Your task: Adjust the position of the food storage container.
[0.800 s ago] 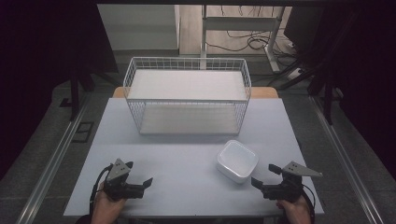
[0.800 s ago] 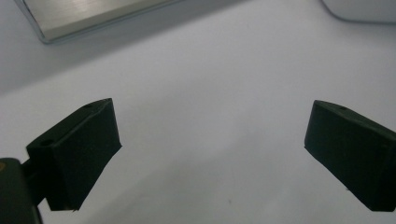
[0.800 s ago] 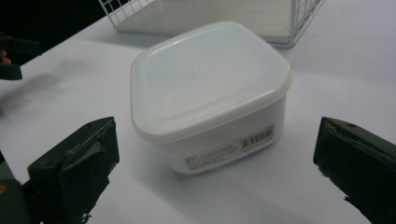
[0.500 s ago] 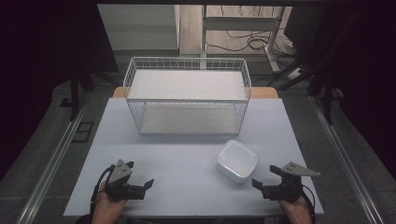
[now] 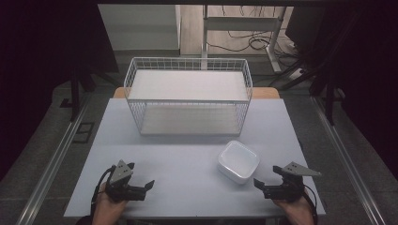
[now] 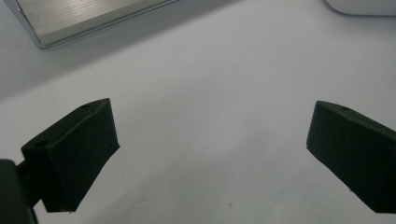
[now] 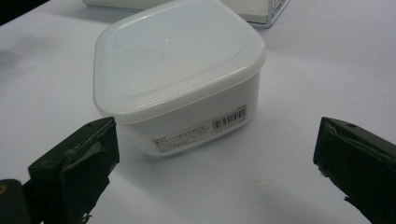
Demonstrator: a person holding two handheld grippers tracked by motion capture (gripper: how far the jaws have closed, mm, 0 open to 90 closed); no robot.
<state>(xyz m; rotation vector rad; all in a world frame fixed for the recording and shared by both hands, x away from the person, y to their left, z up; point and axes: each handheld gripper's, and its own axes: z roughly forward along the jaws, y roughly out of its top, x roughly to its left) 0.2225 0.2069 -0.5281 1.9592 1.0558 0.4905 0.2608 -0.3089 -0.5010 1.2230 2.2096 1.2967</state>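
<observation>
A white lidded plastic container (image 5: 238, 161) sits on the white table (image 5: 183, 159), right of centre. In the right gripper view the container (image 7: 177, 74) stands just ahead of the jaws, with a barcode label on its near side. My right gripper (image 5: 261, 186) rests low near the front right edge, points left toward the container, and is open and apart from it (image 7: 215, 172). My left gripper (image 5: 146, 187) lies near the front left edge, pointing right. It is open over bare table (image 6: 210, 149) with nothing between its jaws.
A white wire basket (image 5: 187, 93) with a flat base stands at the back centre of the table; its base edge (image 6: 93, 18) shows far ahead of the left jaws. Dark floor, rails and cables surround the table. A hand holds each gripper at the front edge.
</observation>
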